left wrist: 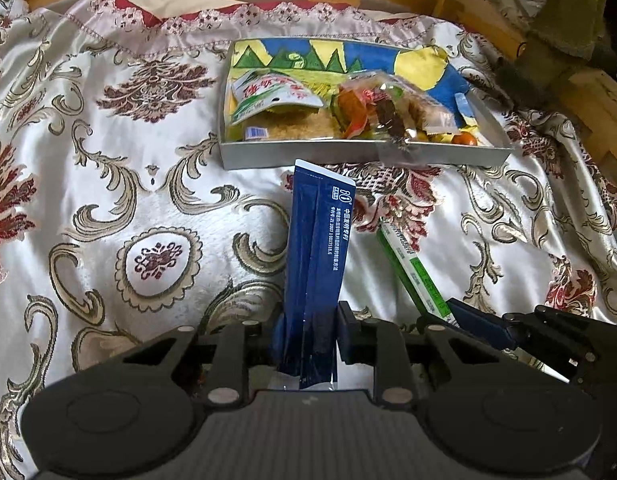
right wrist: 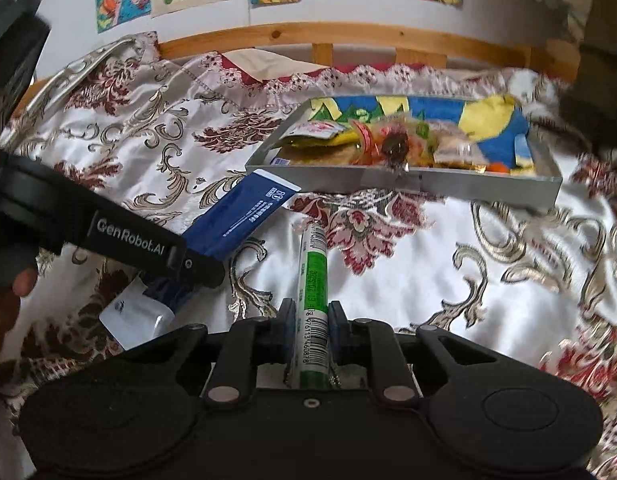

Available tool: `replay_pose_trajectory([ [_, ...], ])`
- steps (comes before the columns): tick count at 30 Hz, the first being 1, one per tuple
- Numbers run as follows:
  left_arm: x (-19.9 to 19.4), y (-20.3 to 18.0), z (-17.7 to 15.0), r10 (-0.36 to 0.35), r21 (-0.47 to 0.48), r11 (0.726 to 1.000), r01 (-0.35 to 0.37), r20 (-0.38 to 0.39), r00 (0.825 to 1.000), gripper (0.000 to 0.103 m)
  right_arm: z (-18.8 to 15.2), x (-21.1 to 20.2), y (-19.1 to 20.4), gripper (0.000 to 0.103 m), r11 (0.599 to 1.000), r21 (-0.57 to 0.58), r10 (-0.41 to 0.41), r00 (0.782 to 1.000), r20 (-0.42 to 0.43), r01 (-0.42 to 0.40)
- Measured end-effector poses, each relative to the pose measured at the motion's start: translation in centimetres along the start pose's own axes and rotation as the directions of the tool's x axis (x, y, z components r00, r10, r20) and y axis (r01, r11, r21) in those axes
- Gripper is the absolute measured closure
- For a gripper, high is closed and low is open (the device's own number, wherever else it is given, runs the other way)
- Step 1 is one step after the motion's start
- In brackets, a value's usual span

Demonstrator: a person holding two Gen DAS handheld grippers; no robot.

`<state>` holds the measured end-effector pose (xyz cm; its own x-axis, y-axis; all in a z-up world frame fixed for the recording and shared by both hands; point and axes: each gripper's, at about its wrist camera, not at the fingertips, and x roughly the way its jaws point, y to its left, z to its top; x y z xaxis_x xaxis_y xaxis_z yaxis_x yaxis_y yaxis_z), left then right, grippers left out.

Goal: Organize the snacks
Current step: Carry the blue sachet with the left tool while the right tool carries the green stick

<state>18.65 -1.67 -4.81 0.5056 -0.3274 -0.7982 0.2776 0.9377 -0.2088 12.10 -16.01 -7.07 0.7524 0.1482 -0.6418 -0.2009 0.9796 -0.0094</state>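
Two packets in hand, short of the box.

Your left gripper (left wrist: 308, 320) clamps the blue sachet (left wrist: 317, 248), your right gripper (right wrist: 311, 316) the green stick pack (right wrist: 314, 280); both hang above the bedspread (left wrist: 148, 160). The snack box (left wrist: 348, 154) already holds several packets; these two remain.

Left gripper (left wrist: 308, 320) is clamping a dark blue sachet (left wrist: 316, 240), fingers pointing 12 o'clock. Right gripper (right wrist: 311, 316) is pinching a green-white stick pack (right wrist: 314, 280), sitting at the left's 3 o'clock.
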Motion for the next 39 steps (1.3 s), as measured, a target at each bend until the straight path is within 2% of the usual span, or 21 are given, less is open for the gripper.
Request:
replay_pose_trajectory([
  [8,-0.8,-0.4,0.4,-0.015,0.004,1.000,0.015,0.029,0.999,0.076,0.2,-0.7,0.3,0.085,0.995,-0.075,-0.057,0.998,0.037,0.060],
  [14,-1.0,-0.5,0.4,-0.016,0.001,1.000,0.016,0.034,0.999,0.076,-0.2,-0.9,-0.5,0.085,0.993,-0.068,-0.100,0.995,0.020,0.101],
  [17,-1.1,-0.6,0.4,-0.018,0.002,1.000,0.018,0.037,0.999,0.076,-0.1,-1.0,-2.1,0.085,0.995,-0.001,-0.103,0.995,0.010,0.103],
  [21,-1.1,-0.7,0.3,-0.021,-0.001,1.000,0.021,0.041,0.999,0.076,-0.3,-0.9,-3.1,0.085,0.993,0.025,-0.118,0.993,0.002,0.118],
  [27,-1.1,-0.9,1.1,-0.046,-0.018,0.999,0.048,0.073,0.996,0.076,-0.3,-1.2,-3.2,0.085,0.988,-0.014,-0.152,0.987,0.049,0.153],
  [31,-0.8,-1.4,3.3,-0.064,-0.053,0.996,0.071,0.110,0.992,0.076,0.6,-1.4,-4.2,0.085,0.983,-0.002,-0.183,0.979,0.090,0.184],
  [39,2.1,-4.2,11.6,-0.104,-0.038,0.993,0.113,0.196,0.975,0.076,5.0,0.0,-7.8,0.085,0.971,-0.011,-0.232,0.953,0.196,0.239],
])
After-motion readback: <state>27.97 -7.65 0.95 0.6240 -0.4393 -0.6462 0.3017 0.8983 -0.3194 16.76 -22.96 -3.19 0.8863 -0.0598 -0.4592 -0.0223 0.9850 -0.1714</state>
